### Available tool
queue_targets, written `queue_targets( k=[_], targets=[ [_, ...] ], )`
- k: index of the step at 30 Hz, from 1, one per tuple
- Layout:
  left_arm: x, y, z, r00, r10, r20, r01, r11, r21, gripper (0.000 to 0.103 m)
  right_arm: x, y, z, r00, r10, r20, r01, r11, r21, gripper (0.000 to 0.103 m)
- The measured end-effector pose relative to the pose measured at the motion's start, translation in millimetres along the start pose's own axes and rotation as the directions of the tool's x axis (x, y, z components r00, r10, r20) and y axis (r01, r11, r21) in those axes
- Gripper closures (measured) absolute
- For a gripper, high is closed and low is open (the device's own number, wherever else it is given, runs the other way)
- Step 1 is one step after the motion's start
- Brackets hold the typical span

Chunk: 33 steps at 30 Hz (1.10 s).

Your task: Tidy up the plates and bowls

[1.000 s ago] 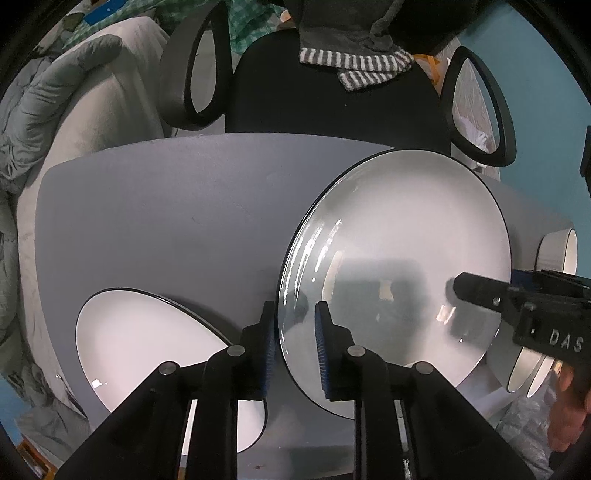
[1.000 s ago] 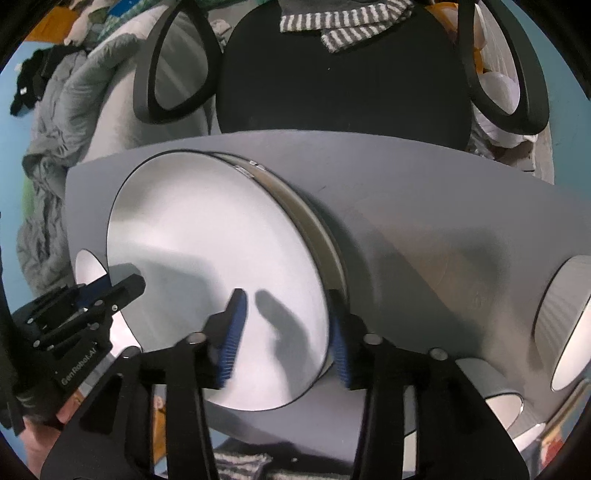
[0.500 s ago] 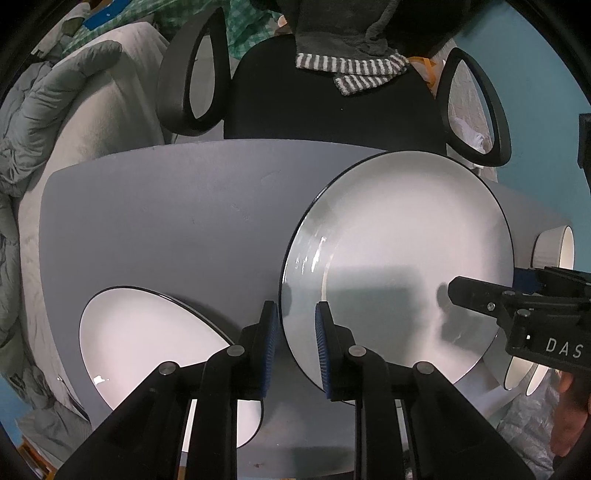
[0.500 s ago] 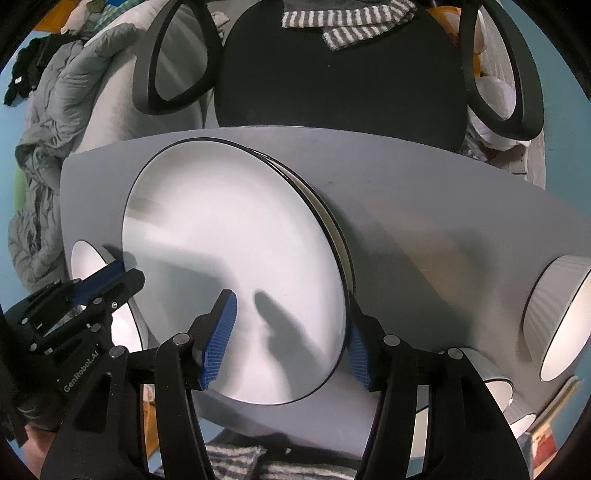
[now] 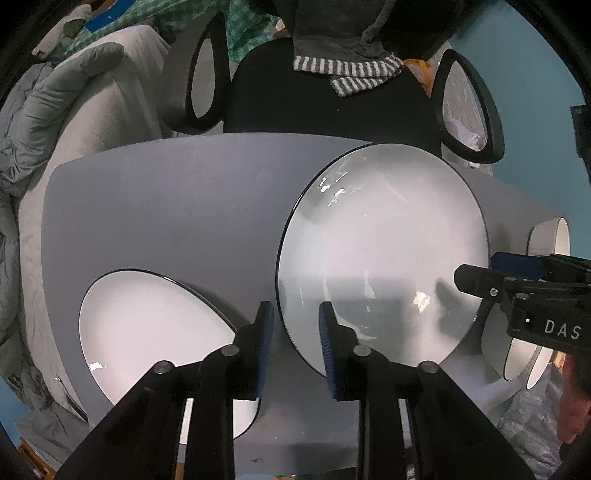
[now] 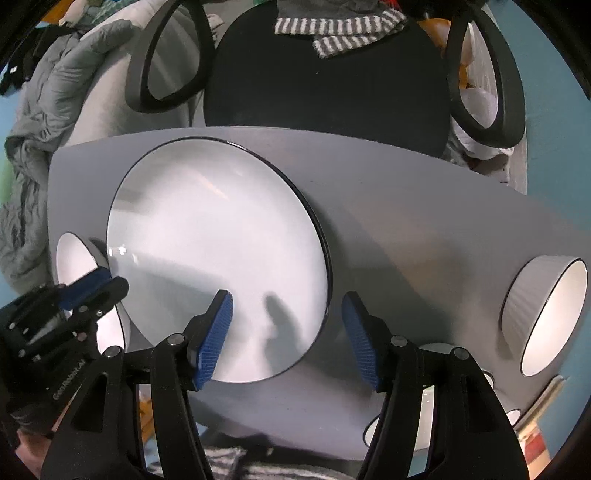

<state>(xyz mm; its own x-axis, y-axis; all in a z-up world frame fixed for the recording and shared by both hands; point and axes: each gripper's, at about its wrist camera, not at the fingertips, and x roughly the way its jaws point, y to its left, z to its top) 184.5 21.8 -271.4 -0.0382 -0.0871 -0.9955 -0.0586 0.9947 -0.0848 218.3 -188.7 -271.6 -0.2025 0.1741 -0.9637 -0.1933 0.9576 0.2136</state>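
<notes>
plate (image 5: 380, 251) flat between both down-pointing tools, jaws just opening.

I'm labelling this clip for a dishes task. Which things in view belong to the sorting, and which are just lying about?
Job:
large plate
second plate
ribbed bowl
left gripper
right gripper

Lying about:
office chair
striped cloth
grey bedding

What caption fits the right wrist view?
Right gripper, jaws just opened, straddles the large plate's rim on the grey table.
</notes>
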Motion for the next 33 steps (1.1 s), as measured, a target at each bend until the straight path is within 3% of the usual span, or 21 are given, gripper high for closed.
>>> queue_targets(
  k=[8, 12, 14, 17, 25, 33],
  targets=[
    [-8, 3, -12, 1.0, 0.002, 0.021, -0.002, 1.0, -0.009, 0.077, -6, -2, -7, 0.999, -0.042, 0.033, 0.043, 0.999, -0.021, 0.04],
    [-15, 7, -22, 0.999, 0.008, 0.032, -0.007, 1.0, -0.018, 0.077, -10, -2, -14, 0.997, -0.047, 0.061, 0.049, 0.999, -0.023, 0.031],
    [-19, 10, -30, 0.999, 0.012, 0.042, -0.011, 1.0, -0.022, 0.063, -14, -2, -19, 0.996, -0.051, 0.072, 0.053, 0.998, -0.025, 0.031],
    [-30, 15, -42, 0.997, 0.007, 0.076, -0.004, 0.999, -0.033, 0.051, -15, 2, -26, 0.996, -0.051, 0.077, 0.053, 0.998, -0.028, 0.031],
    [-47, 39, -75, 0.994, 0.032, 0.103, -0.027, 0.998, -0.049, 0.043, -26, 15, -51, 0.993, -0.052, 0.104, 0.059, 0.996, -0.061, 0.031],
    [-50, 80, -109, 0.994, 0.045, 0.095, -0.032, 0.991, -0.128, 0.038, -32, 33, -73, 0.992, -0.015, 0.124, 0.026, 0.996, -0.083, 0.031]
  ],
)
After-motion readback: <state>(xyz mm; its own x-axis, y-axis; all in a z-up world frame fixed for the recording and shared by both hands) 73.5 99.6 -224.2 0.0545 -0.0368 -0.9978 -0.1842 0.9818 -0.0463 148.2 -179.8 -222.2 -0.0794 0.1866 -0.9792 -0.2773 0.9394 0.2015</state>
